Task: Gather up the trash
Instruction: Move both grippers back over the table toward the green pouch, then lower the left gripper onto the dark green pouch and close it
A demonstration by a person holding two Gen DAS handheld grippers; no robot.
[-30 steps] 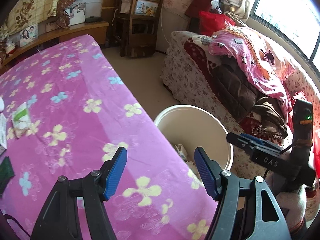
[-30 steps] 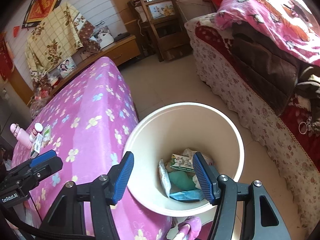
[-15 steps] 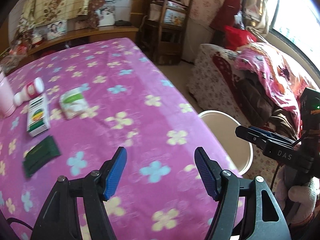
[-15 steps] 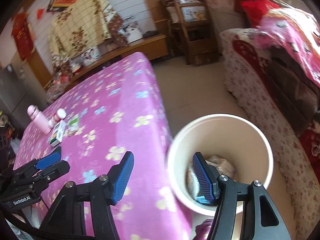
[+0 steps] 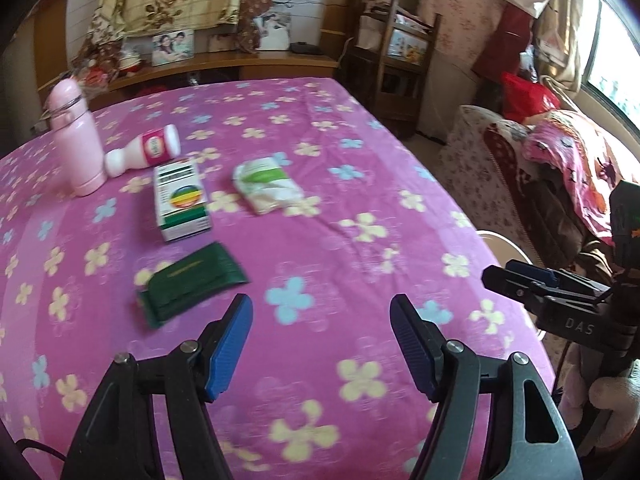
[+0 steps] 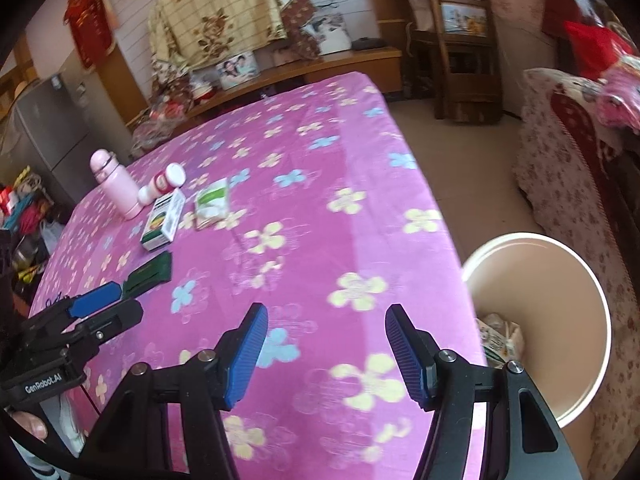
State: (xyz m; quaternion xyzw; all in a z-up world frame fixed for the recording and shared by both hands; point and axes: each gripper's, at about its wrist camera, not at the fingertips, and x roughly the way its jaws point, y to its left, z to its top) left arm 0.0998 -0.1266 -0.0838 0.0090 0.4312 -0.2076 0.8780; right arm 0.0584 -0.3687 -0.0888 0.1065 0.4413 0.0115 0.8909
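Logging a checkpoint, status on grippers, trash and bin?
Left gripper open, empty; right gripper open, empty. Green packet, box, white pouch lie on the tablecloth. Bin beside table, path unobstructed.

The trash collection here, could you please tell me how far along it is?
Done: wrappers already lie in the round cream bin. In hand: nothing; both the left tongs and right tongs are open. Left on the pink flowered cloth: dark green packet, white-and-green box, white pouch.
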